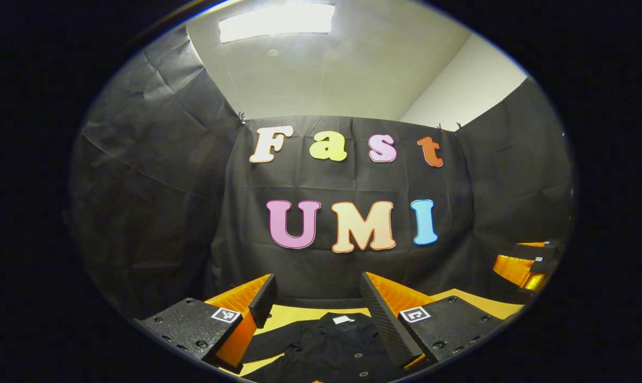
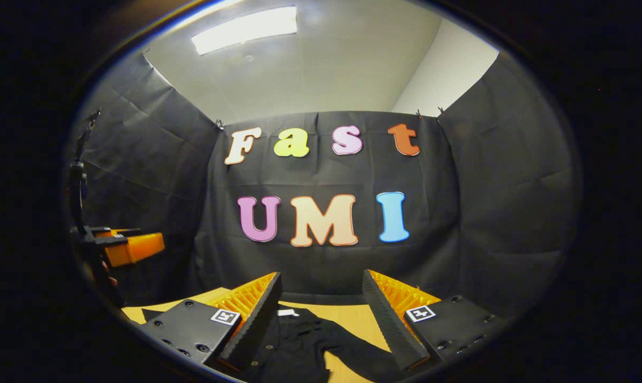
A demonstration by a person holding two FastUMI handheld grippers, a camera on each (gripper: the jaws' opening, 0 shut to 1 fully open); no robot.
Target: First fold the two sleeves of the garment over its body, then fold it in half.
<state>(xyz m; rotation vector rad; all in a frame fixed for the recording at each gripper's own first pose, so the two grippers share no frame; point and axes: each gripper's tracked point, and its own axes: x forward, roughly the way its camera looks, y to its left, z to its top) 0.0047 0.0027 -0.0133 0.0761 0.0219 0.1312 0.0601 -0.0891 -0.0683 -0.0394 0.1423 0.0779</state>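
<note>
Presently, stock of what I have to hand.

Item: my left gripper (image 1: 315, 300), low centre of the left gripper view. Fingers spread wide, nothing between them, held above the table.

Item: my right gripper (image 2: 321, 300), low centre of the right gripper view. Fingers likewise wide apart, holding nothing.

Item: garment (image 1: 328, 346), a dark buttoned shirt with a pale neck tag, lying on the yellow table (image 1: 291, 315) at the bottom of both views, collar towards the booth wall. One sleeve (image 2: 366, 351) runs out towards the lower right of the right gripper view; another (image 1: 270, 346) runs towards the lower left of the left gripper view. Neither sleeve lies over the body, so I judge the first fold not yet made.

Item: risks.
- Dark cloth on dark cloth: I may misread the cuff edge and pinch two layers, dragging the body along with the sleeve.
- Both grippers sit high and the shirt's lower part lies beyond the frame edge; a blind descent could rumple it.
- The table looks smooth; a one-sided pull may slide the whole shirt askew.
</note>
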